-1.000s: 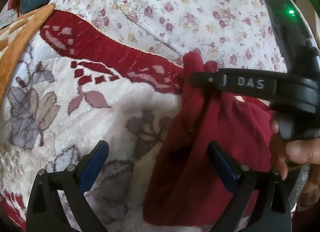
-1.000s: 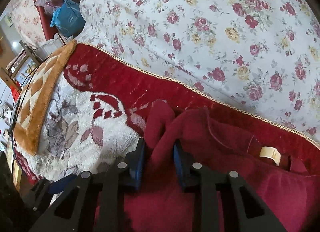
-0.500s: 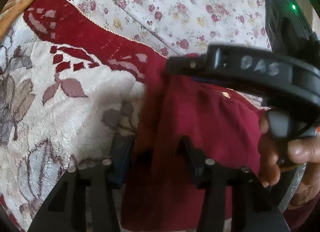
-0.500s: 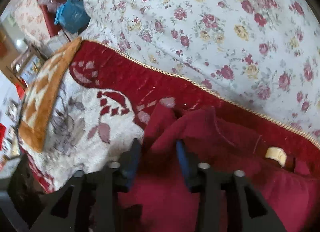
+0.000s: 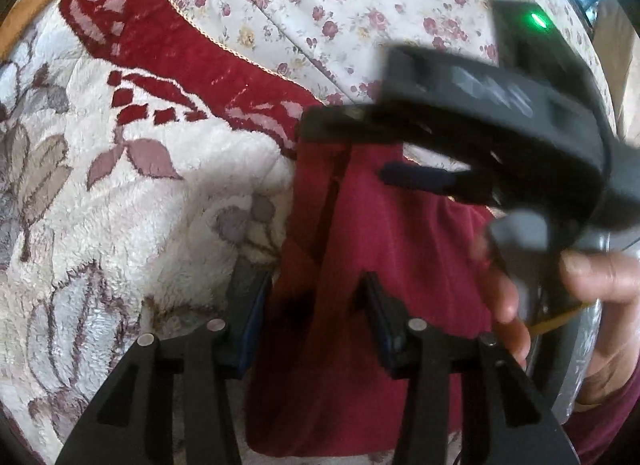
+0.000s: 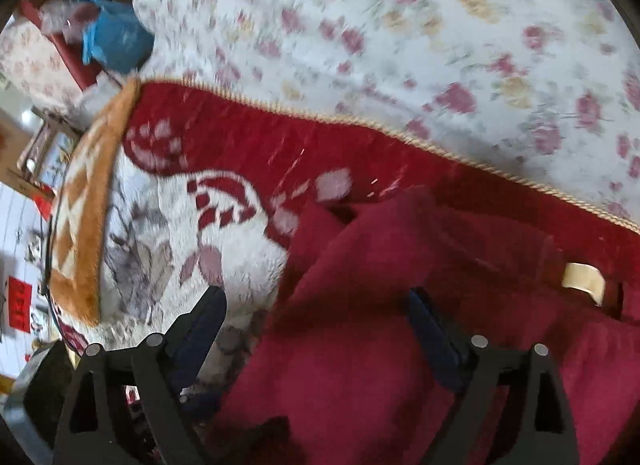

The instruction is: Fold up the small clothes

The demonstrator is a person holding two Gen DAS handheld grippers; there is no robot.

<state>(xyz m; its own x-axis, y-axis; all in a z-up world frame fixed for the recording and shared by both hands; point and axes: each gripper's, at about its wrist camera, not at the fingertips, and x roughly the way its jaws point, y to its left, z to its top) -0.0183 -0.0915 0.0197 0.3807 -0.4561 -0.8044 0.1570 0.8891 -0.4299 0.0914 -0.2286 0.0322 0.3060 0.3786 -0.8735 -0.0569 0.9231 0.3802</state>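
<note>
A dark red garment (image 5: 372, 305) lies bunched on a fluffy white and red floral blanket (image 5: 132, 201). My left gripper (image 5: 312, 309) has its jaws part closed around the garment's left edge fold, with cloth between the blue pads. My right gripper (image 6: 316, 329) is open wide above the garment (image 6: 384, 317), and the cloth lies loose between its fingers. The right gripper also shows blurred in the left wrist view (image 5: 360, 145), just above the garment's top edge. A beige neck label (image 6: 582, 283) shows at the right.
A white bedsheet with small roses (image 6: 420, 33) covers the bed beyond the blanket. An orange blanket border (image 6: 88, 201) runs along the left edge. A blue bag (image 6: 116, 41) and clutter sit off the bed at far left.
My right gripper opened and let go of the garment fold. My left gripper moved right onto the garment's left edge and narrowed its jaws around the cloth.
</note>
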